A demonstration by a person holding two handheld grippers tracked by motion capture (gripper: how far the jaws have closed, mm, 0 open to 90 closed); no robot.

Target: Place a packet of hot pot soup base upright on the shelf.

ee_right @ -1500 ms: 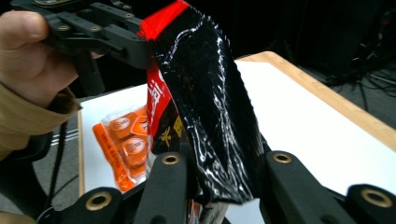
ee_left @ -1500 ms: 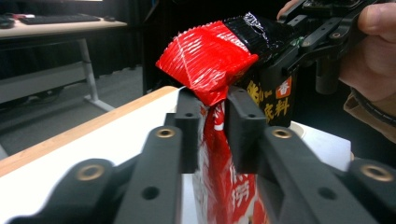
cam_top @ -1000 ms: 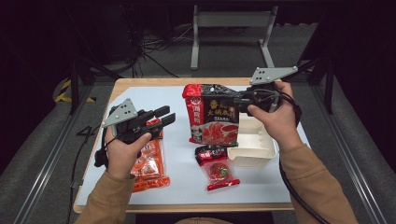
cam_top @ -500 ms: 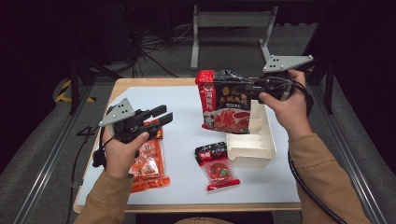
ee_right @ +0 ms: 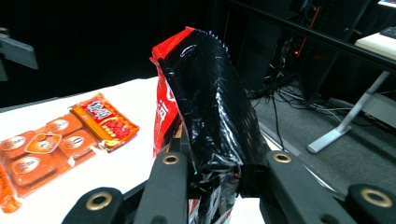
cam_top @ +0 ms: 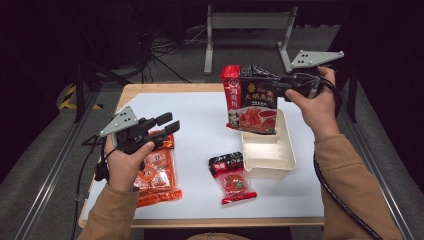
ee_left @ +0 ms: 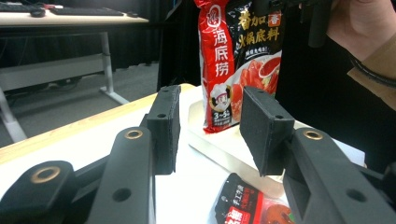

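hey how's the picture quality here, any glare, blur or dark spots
High view: bright table, surroundings nearly black. Left gripper view: near jaws soft, large red pouch sharp. Right gripper view: glare streaks on the pouch's glossy black side, background dark.

A red-and-black pouch [cam_top: 251, 99], a cream tray [cam_top: 270, 162], an orange packet [cam_top: 156, 172].
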